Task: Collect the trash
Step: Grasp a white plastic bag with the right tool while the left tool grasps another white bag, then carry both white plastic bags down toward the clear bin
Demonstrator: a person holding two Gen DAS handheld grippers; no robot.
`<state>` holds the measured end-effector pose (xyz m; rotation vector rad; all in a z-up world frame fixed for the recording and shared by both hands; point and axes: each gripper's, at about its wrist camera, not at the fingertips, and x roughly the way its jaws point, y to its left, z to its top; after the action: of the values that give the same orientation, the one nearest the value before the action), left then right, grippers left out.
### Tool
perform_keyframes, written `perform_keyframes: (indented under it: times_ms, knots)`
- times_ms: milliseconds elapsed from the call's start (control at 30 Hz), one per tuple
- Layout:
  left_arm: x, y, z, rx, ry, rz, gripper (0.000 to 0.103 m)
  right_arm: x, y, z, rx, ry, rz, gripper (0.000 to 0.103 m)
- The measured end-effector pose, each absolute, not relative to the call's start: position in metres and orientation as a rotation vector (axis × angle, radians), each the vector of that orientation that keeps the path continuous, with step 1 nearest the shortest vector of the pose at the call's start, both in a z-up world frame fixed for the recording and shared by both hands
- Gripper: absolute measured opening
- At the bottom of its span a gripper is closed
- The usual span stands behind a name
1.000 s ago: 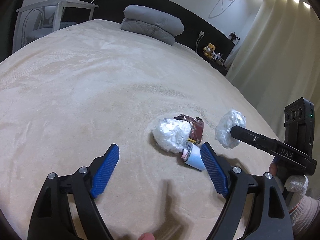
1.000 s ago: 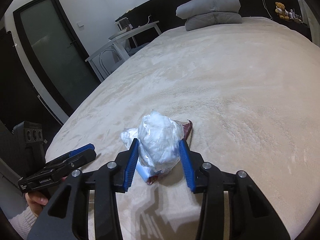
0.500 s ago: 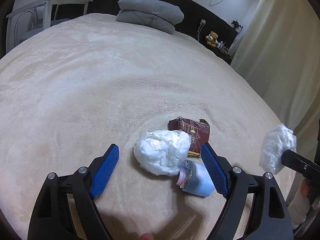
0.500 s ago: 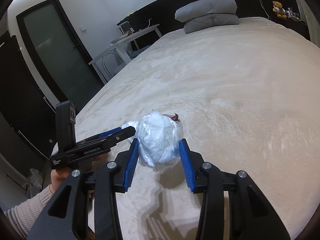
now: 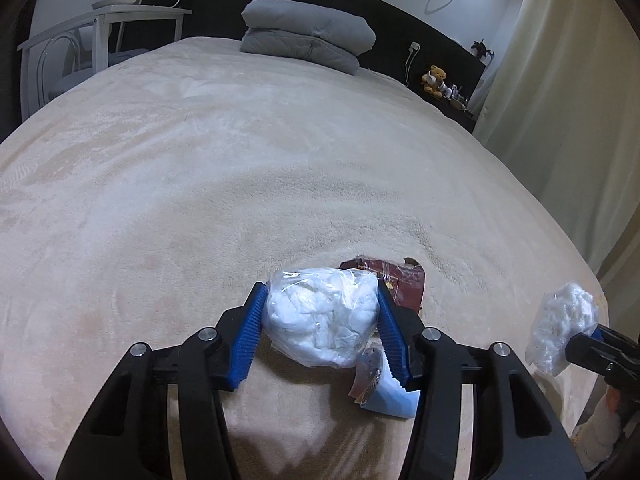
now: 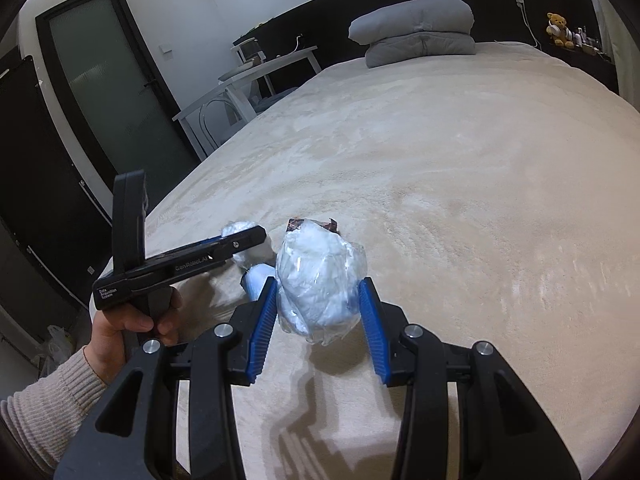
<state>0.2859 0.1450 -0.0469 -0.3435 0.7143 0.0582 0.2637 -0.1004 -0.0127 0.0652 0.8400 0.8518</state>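
Both tongs grip bagged white wads over the beige bed.

Low centre of the left view, the left tongs (image 5: 320,320) pinch a plastic-wrapped wad (image 5: 322,318) lying on the bed (image 5: 200,200); a blue cup (image 5: 390,394) lies just beside, a maroon wrapper (image 5: 404,286) behind. The right tongs (image 6: 318,312) hold a second wad (image 6: 320,280) lifted. Grey pillows (image 5: 308,40) sit far back.
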Motion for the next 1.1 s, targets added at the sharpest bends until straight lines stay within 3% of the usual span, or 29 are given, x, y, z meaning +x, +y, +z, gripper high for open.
perform_keyframes:
  times_ms: [533,1100]
  knots:
    - [0.215,0.122,0.006,-0.376,0.555,0.009,0.052,0.246,-0.139,-0.003,0.094,0.816,0.768,0.042]
    - [0.111,0.051,0.028,-0.29,0.488,-0.067,0.052,0.144,-0.186,0.014,0.112,0.771,0.745,0.042]
